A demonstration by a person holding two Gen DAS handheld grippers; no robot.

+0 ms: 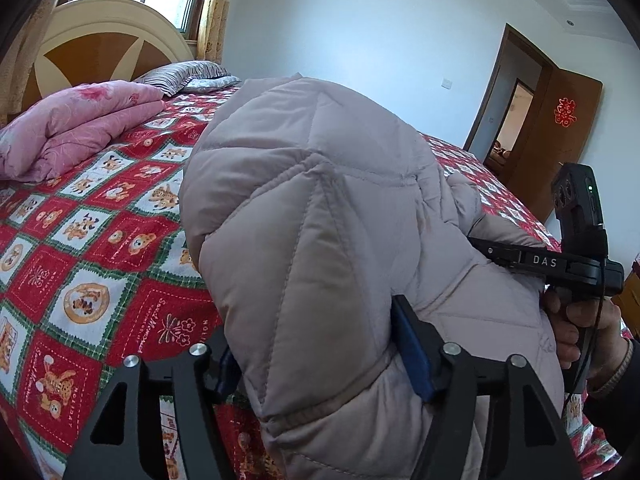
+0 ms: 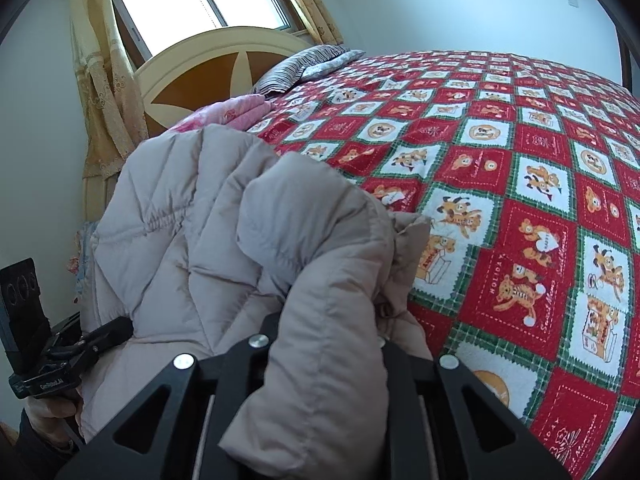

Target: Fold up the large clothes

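A puffy beige quilted coat (image 1: 320,208) is held up over the bed and fills the middle of the left wrist view. My left gripper (image 1: 320,360) stands wide at the bottom, a thick bulge of the coat between its blue pads (image 1: 414,354); I see no pinch. At the right edge my right gripper (image 1: 492,252) reaches into the coat's side, a hand (image 1: 580,328) on its grip. In the right wrist view a rolled fold of the coat (image 2: 320,280) runs between the fingers of my right gripper (image 2: 324,344), which is shut on it. The left gripper (image 2: 104,332) shows at lower left.
The bed carries a red, white and green cartoon-check bedspread (image 1: 80,248) (image 2: 520,200). A folded pink quilt (image 1: 76,128) and a striped pillow (image 1: 180,74) lie by the headboard (image 2: 208,76). A window and yellow curtain (image 2: 100,72) stand behind; an open wooden door (image 1: 560,128) is at far right.
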